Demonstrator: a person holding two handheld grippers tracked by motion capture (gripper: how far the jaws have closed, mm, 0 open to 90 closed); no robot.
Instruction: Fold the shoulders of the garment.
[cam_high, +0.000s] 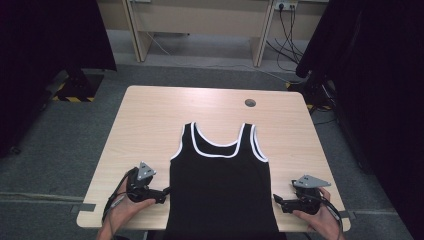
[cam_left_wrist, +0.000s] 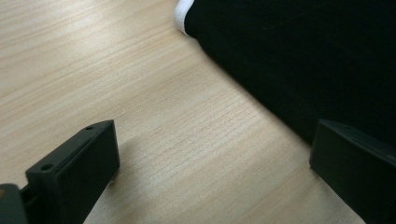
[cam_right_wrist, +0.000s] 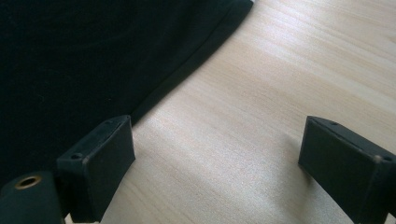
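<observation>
While the table (cam_high: 150, 115) is hard and flat, the black top (cam_high: 220, 195) on it looks soft, light and floppy. It lies between the two claws. Left claw (cam_high: 164, 194) and right claw (cam_high: 276, 201) are both wide apart, holding nothing. Good spots to pinch: its side edges, just beside each claw. No boxes or bowls to see.

A light wood-grain surface (cam_high: 150, 115), pierced by a round cable port (cam_high: 250, 103) near its far edge, on which a black white-trimmed tank top (cam_high: 220, 190) is laid flat.
</observation>
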